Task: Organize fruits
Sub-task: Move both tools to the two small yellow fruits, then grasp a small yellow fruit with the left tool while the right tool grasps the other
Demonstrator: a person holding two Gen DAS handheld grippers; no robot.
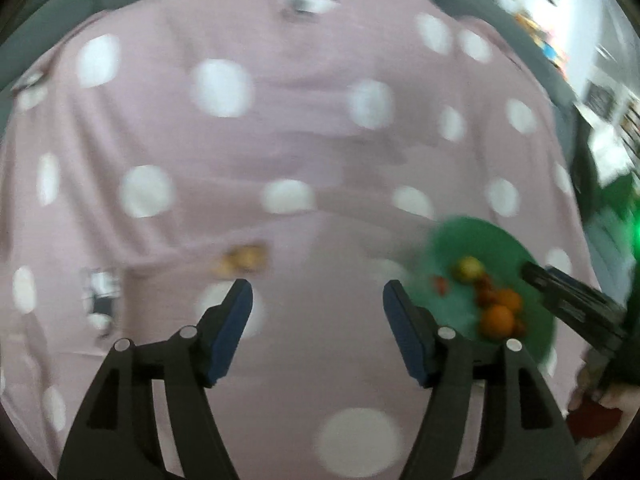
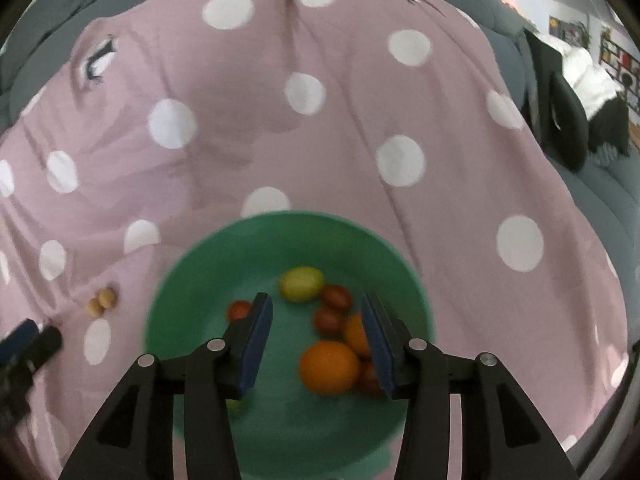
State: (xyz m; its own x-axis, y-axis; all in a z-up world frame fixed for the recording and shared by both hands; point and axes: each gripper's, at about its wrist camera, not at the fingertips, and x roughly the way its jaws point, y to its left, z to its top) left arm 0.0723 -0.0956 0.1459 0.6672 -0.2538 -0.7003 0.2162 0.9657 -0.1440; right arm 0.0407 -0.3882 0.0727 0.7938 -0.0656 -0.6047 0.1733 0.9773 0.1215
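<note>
A green bowl [image 2: 208,268] sits on a pink cloth with white dots. It holds two oranges [image 2: 329,367], a yellow-green fruit [image 2: 301,283] and several small dark red fruits [image 2: 337,297]. My right gripper [image 2: 316,314] is open and empty, hovering over the bowl. A small cluster of tan fruits [image 2: 102,301] lies on the cloth left of the bowl; it shows blurred in the left wrist view [image 1: 242,260]. My left gripper [image 1: 318,294] is open and empty above the cloth, just short of that cluster. The bowl [image 1: 468,240] is to its right.
The cloth [image 2: 340,140] covers a grey sofa [image 2: 608,200]. Dark and white items [image 2: 576,92] lie on the sofa at the far right. The left gripper's tip [image 2: 28,340] shows at the right view's left edge. The right gripper's finger [image 1: 568,296] reaches over the bowl.
</note>
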